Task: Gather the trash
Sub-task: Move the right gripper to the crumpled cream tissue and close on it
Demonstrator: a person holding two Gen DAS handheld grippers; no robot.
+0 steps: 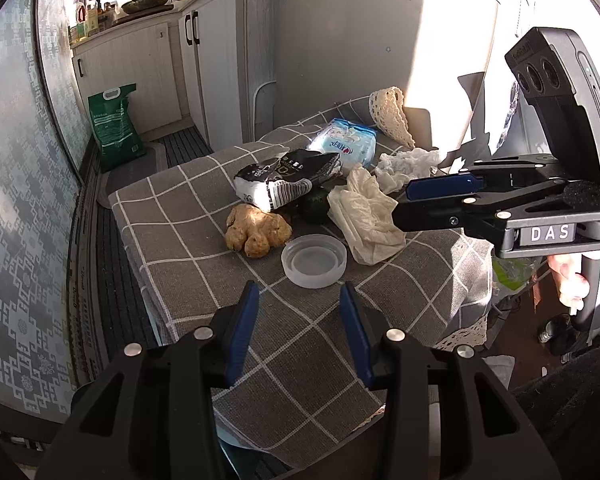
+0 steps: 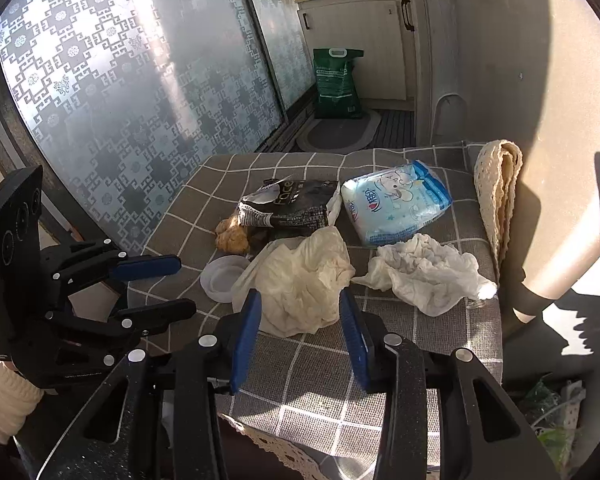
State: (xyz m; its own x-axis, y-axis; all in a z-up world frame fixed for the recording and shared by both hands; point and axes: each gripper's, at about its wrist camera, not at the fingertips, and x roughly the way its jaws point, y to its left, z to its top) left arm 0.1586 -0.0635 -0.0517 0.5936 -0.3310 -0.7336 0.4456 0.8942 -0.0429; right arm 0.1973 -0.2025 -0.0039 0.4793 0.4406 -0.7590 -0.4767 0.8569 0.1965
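Left gripper (image 1: 300, 304): hovering over the near part of the desk, its blue pads standing apart with nothing between them; only checked cloth is showing in the gap.
Right gripper (image 2: 300, 312): hanging just in front of the yellowish crumpled tissue, jaws parted, pads not pressing on it as far as the view shows.
Yellowish crumpled tissue (image 2: 300, 280): lying on the desk between the clear plastic lid and the white tissue.
White crumpled tissue (image 2: 424, 272): sitting to the right of the yellowish one, near the desk's right edge.
Clear plastic lid (image 1: 314, 260): resting rim up, just beyond the left gripper's fingertips.
Ginger root (image 1: 258, 230): lying beside the lid, touching the black-and-white packet (image 1: 288, 180).
Blue tissue pack (image 2: 396, 200): lying behind the white tissue.
Desk (image 1: 172, 216): wearing a grey checked cloth.
Green sack (image 1: 116, 128): standing on the floor by the cabinets.
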